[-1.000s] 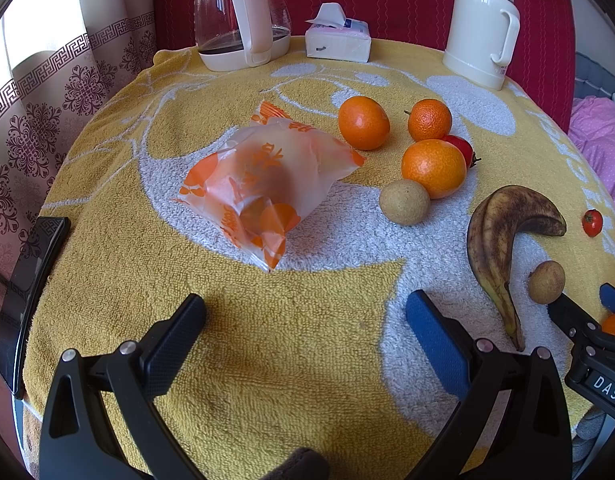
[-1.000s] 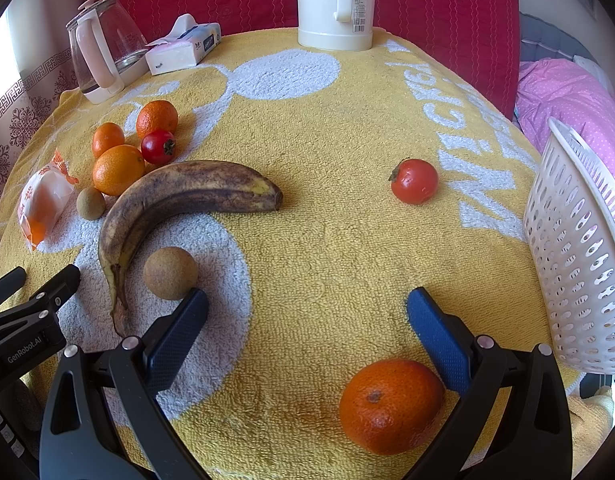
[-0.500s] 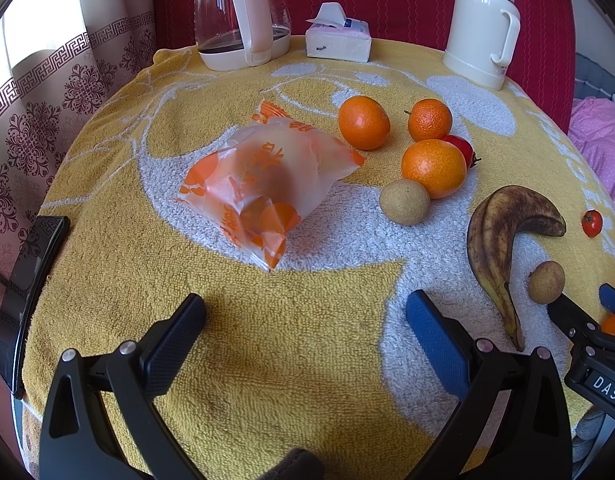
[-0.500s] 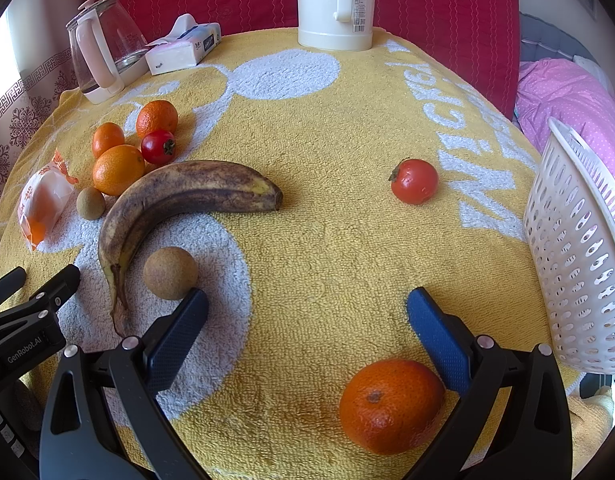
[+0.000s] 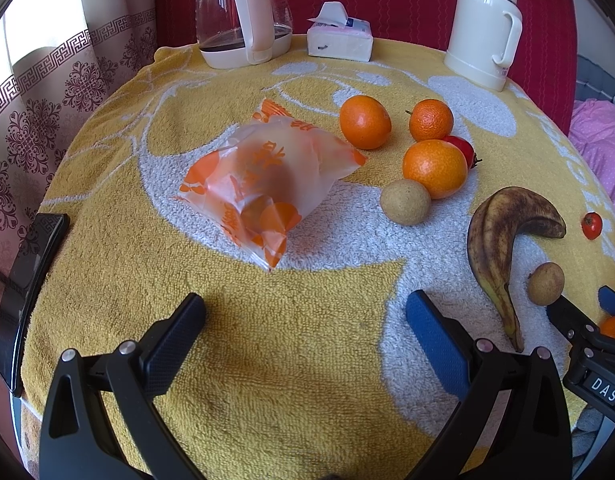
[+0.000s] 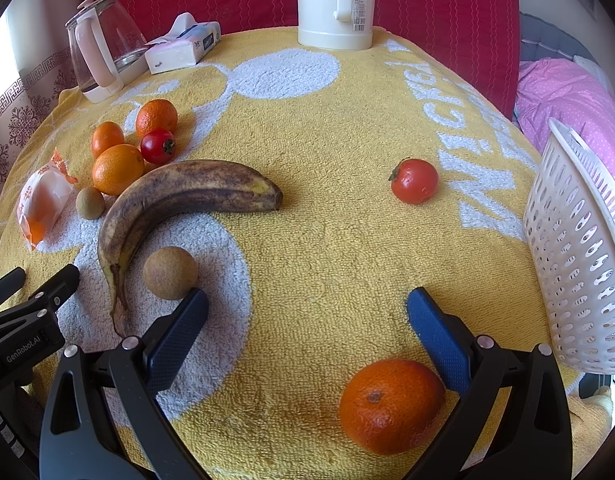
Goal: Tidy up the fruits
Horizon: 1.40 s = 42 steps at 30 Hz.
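Observation:
Fruits lie on a yellow towel-covered table [image 5: 267, 360]. In the left wrist view three oranges [image 5: 434, 168] cluster with a red tomato [image 5: 465, 150], a brown round fruit [image 5: 405, 201], an overripe banana [image 5: 495, 240] and a second brown round fruit [image 5: 545, 283]. My left gripper [image 5: 305, 318] is open and empty over bare towel, below an orange-printed plastic bag [image 5: 267, 172]. My right gripper [image 6: 307, 312] is open and empty; an orange [image 6: 391, 404] lies by its right finger. A tomato [image 6: 413, 181] and a white basket [image 6: 579, 260] are to the right.
A glass kettle [image 5: 239, 12], a tissue pack [image 5: 339, 36] and a white thermos [image 5: 483, 24] stand at the table's back edge. A black phone [image 5: 23, 292] lies at the left edge. Red cushion behind, pink bedding [image 6: 567, 92] at right.

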{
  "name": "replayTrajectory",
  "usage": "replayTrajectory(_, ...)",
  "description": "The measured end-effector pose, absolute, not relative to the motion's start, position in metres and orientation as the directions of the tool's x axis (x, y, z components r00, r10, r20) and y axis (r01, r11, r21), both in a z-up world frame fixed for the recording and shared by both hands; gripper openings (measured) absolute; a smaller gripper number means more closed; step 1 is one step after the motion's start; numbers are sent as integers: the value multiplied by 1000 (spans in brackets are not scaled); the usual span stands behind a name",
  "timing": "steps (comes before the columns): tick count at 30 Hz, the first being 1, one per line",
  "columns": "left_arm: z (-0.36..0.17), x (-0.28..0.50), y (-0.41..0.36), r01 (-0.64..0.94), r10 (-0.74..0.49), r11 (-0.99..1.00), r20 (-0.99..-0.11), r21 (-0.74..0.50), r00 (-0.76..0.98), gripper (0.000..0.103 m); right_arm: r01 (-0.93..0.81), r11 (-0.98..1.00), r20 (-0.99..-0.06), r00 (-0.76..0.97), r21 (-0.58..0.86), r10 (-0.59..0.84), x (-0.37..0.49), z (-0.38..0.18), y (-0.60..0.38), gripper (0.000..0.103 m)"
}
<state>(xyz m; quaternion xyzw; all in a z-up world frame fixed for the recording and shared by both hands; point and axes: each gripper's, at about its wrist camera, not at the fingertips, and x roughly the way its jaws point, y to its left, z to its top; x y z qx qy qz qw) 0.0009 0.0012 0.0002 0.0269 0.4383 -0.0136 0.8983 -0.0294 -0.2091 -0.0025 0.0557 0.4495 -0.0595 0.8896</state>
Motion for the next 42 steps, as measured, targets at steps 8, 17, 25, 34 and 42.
replayTrajectory(8, 5, -1, 10, 70, -62, 997, -782, -24, 620, 98, 157, 987, -810, 584, 44, -57, -29, -3, -210, 101)
replayTrajectory(17, 29, -12, 29, 84, -83, 996, -738, -35, 670, 98, 143, 988, -813, 581, 50, -43, -29, -3, -210, 101)
replayTrajectory(25, 49, 3, 53, 73, -60, 997, -709, -12, 703, 98, 69, 991, -784, 619, 117, 49, -47, 12, -213, 101)
replayTrajectory(34, 37, 33, 43, 90, -44, 996, -738, 24, 674, 98, 49, 981, -701, 706, 189, 100, -88, 41, -233, 101)
replayTrajectory(42, 26, 49, 38, 105, -47, 994, -745, 30, 665, 98, 104, 972, -715, 694, 210, 80, -107, 36, -254, 97)
